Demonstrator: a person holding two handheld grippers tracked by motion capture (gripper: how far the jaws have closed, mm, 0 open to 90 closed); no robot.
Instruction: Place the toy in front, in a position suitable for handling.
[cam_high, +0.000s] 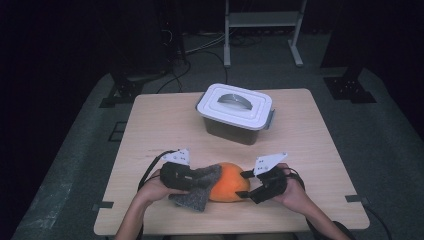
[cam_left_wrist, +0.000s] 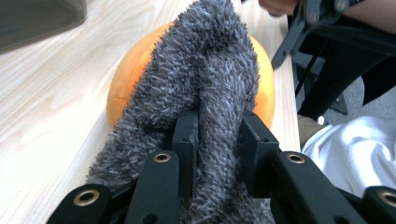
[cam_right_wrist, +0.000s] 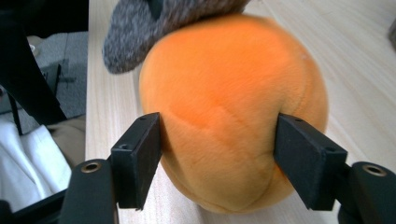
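An orange plush fruit (cam_high: 230, 182) (cam_right_wrist: 229, 93) lies near the table's front edge. A grey fuzzy cloth (cam_high: 197, 192) (cam_left_wrist: 210, 70) drapes over its left side. My left gripper (cam_high: 207, 177) (cam_left_wrist: 218, 126) is shut on a fold of that cloth, with the orange fruit (cam_left_wrist: 128, 74) just beyond the jaws. My right gripper (cam_high: 243, 184) (cam_right_wrist: 219, 140) comes in from the right and straddles the fruit; both pads press against its sides. The cloth's edge (cam_right_wrist: 140, 28) rests on the fruit's far top in the right gripper view.
A dark plastic box with a white lid and handle (cam_high: 235, 105) stands at the back middle of the wooden table (cam_high: 310, 150). The person's lap in white fabric (cam_left_wrist: 355, 154) sits just past the table's front edge. Stands and cables lie on the floor behind.
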